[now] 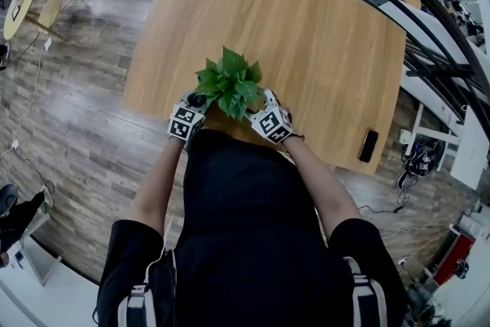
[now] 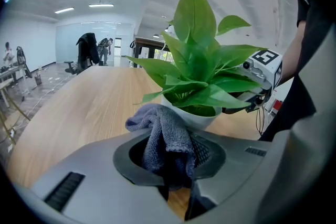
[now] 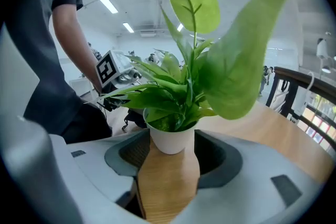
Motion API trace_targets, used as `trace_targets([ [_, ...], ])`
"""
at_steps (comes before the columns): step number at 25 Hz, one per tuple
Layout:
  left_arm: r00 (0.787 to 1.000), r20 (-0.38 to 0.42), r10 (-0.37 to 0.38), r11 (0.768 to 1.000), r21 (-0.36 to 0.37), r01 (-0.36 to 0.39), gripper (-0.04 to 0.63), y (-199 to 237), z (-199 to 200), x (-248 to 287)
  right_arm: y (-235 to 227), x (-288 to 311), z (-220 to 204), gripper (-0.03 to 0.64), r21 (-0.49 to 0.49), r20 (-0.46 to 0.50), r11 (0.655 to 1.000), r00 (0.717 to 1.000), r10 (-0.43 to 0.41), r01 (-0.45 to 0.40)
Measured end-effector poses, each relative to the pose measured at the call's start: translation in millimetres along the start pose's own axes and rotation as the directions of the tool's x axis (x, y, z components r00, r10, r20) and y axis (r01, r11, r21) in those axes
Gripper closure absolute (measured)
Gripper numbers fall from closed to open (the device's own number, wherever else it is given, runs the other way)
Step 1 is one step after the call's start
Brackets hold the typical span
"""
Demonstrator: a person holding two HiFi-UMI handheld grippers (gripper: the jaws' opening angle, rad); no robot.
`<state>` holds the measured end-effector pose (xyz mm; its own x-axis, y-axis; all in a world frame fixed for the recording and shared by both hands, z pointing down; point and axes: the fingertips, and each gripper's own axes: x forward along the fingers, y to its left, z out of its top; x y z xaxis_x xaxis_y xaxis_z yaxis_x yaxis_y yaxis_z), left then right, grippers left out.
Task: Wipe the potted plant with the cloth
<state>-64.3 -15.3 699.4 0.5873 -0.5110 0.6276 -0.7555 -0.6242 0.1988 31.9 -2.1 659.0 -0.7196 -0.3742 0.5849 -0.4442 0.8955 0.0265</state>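
Note:
The potted plant point(image 1: 230, 83), green leaves in a small white pot point(image 3: 170, 138), stands near the table's front edge. A grey cloth point(image 2: 164, 136) is bunched between the jaws of my left gripper point(image 2: 170, 157), which is shut on it. The cloth's front fold lies against the pot point(image 2: 195, 118) on its left side. My right gripper point(image 3: 173, 148) is open, its jaws standing either side of the pot's base with a gap on the right. In the head view the left gripper point(image 1: 194, 103) and right gripper point(image 1: 266, 101) flank the plant closely.
The wooden table point(image 1: 306, 34) stretches away behind the plant. A black phone point(image 1: 368, 145) lies near its front right corner. A dark railing point(image 1: 429, 19) runs along the right, and a small round yellow table point(image 1: 21, 2) stands far left on the floor.

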Motion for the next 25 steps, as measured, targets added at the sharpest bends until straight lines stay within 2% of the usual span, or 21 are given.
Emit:
trace_targets([
  [2,1.000,-0.005,-0.004,1.000,-0.011,0.004,0.480,1.2,2.9,0.4,-1.9,6.7,5.0,0.370,-0.033,-0.008,0.999,1.000,0.010,-0.011],
  [7,1.000,-0.023,-0.006,1.000,0.016,0.007,0.480,-0.3,-1.2,3.0,-4.5,9.6,7.3,0.370,-0.007,-0.014,1.000,1.000,0.012,-0.013],
  [12,0.998,-0.023,-0.056,0.995,0.084,0.058,0.480,-13.4,-1.4,-3.2,-6.8,11.3,7.1,0.370,-0.006,-0.022,1.000,1.000,-0.007,0.007],
  [17,0.995,-0.020,-0.097,0.989,0.111,0.098,0.480,-27.2,-9.0,-10.8,-5.3,15.0,10.3,0.370,-0.001,-0.015,1.000,1.000,-0.011,0.011],
  [25,0.997,0.007,-0.077,0.993,0.090,0.076,0.480,-21.2,-8.5,-13.9,6.5,12.6,11.7,0.370,0.000,-0.022,0.999,0.999,-0.043,0.043],
])
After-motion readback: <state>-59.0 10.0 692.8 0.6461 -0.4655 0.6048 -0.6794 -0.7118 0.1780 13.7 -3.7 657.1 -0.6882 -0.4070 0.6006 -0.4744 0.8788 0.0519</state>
